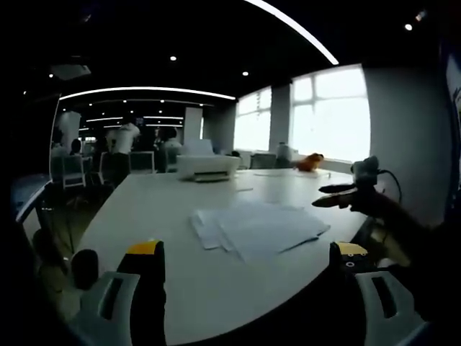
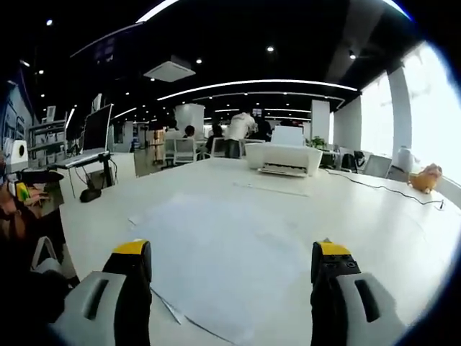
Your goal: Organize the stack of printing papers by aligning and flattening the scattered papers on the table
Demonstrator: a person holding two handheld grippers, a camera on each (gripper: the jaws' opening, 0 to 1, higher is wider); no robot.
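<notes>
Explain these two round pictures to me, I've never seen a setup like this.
A person holds a two-jaw tool in each hand, and a fisheye camera rides on each. The left gripper view looks along the left tool, jaws wide apart and holding nothing, at loose white papers spread unevenly on a white table. The right tool reaches in from the right there. The right gripper view looks along the right tool, also open and empty, over the same papers. A white printer sits farther back, with people beyond.
</notes>
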